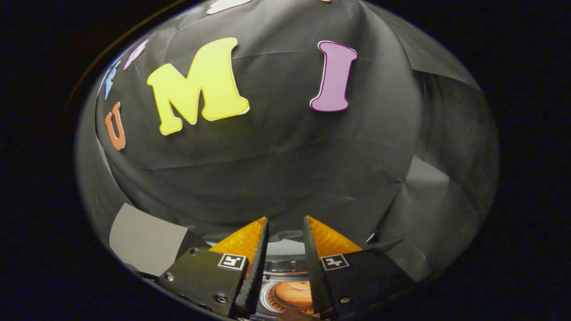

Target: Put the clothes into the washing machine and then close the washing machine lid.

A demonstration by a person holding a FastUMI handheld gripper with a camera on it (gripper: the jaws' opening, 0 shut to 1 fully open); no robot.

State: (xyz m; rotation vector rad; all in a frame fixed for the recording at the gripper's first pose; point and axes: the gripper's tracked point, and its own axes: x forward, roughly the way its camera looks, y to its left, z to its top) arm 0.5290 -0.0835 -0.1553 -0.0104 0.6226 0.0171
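Tongs (pixel 285 223) held high, fingers parted and gripping nothing, washing machine (pixel 285 294) low between them with something orange in its round opening — probably next: lower toward the lid.

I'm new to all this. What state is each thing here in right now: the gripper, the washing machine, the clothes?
gripper: open, fingers a narrow gap apart, holding nothing, raised toward the booth wall.
washing machine: below, seen through the gap between the fingers; its round opening looks uncovered, though whether the lid is up cannot be told.
orange thing: inside that round opening; possibly clothes, too hidden to tell.
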